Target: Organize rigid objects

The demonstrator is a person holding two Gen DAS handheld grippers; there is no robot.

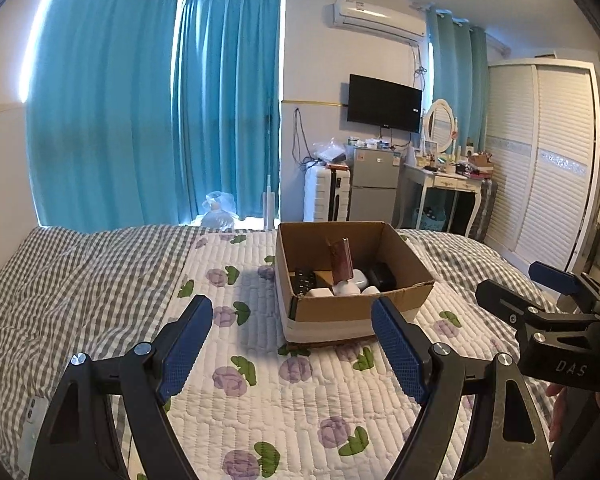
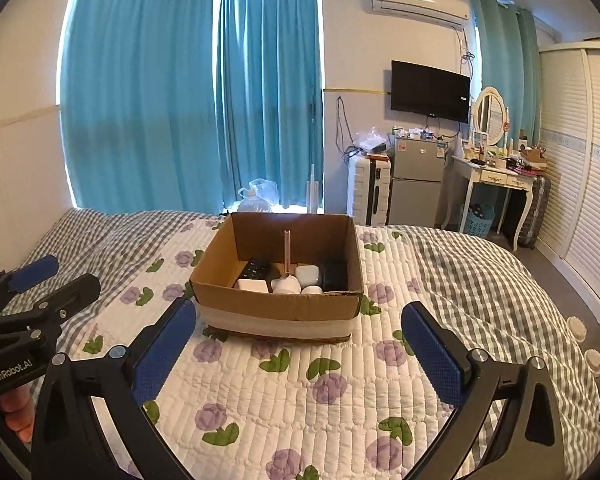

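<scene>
An open cardboard box [image 1: 342, 312] [image 2: 276, 308] stands on the flowered quilt in the middle of the bed. Inside lie a black remote [image 1: 303, 280] [image 2: 255, 269], several white cases [image 1: 320, 293] [image 2: 253, 285], a black case [image 1: 384, 275] [image 2: 335, 274] and a pink phone [image 1: 341, 259] [image 2: 287, 254] standing upright. My left gripper [image 1: 292, 324] is open and empty, just in front of the box. My right gripper [image 2: 300, 334] is open and empty, also in front of the box. Each gripper shows at the edge of the other's view.
The bed has a grey checked sheet [image 1: 72, 280] on both sides of the quilt. Beyond it are teal curtains [image 1: 140, 120], a white suitcase [image 2: 370, 190], a small fridge [image 2: 416, 182], a dressing table [image 2: 496, 184] and a white wardrobe [image 2: 580, 168].
</scene>
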